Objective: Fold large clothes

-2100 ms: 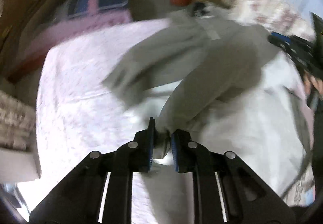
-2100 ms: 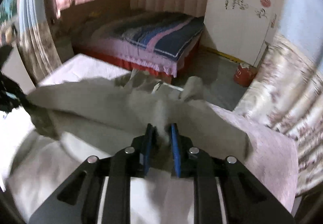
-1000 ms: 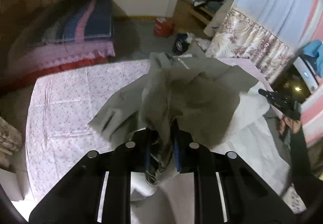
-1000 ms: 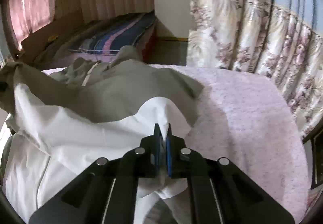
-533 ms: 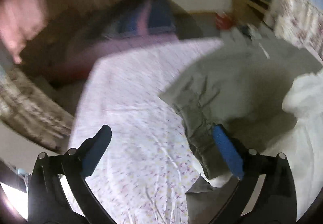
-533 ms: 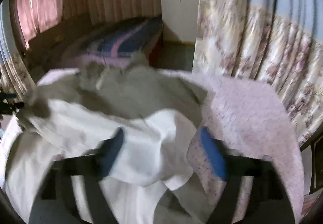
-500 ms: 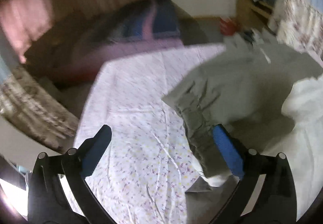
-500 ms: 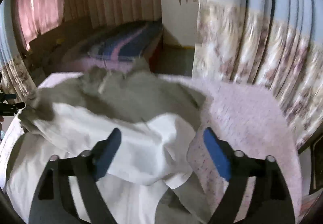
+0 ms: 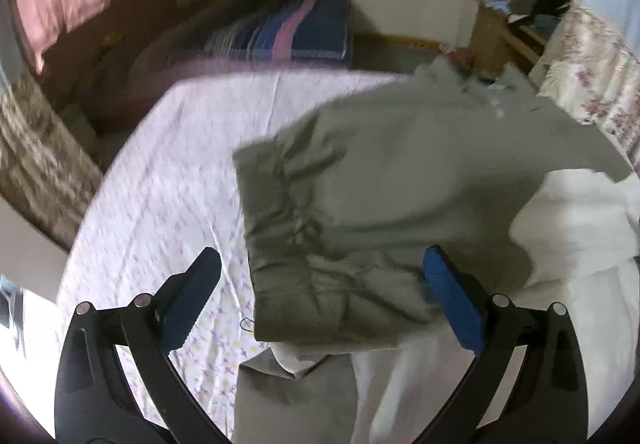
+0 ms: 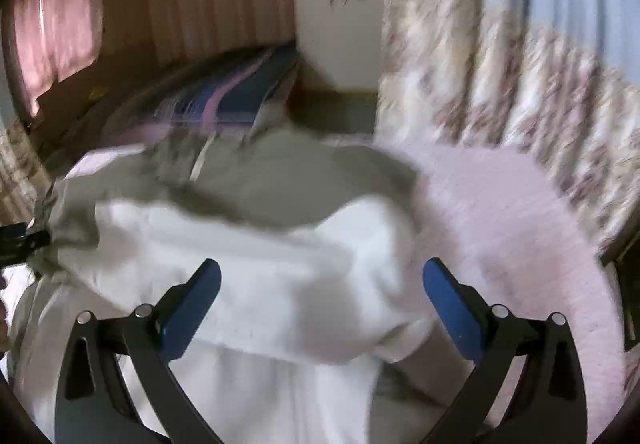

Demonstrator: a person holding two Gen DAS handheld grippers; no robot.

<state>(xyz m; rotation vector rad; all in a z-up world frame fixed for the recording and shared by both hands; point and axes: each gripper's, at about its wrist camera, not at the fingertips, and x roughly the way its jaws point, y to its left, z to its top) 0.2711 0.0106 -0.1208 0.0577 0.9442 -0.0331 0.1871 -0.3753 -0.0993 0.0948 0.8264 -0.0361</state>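
A large grey jacket with a white lining lies folded over on the pink flowered bed sheet. My left gripper is open and empty, just above the jacket's gathered grey cuff edge. In the right wrist view the jacket's white lining lies on top of the grey outer cloth. My right gripper is open and empty above the white lining. The left gripper's tip shows at the left edge there.
A second bed with a blue and pink striped blanket stands beyond. A flowered curtain hangs at the right. A wooden cabinet with piled clothes stands at the back right. The floor lies between the beds.
Both grippers held the jacket shut a second ago, then opened and let it drop onto the bed. The fold now lies on the sheet and both grippers have pulled back slightly.
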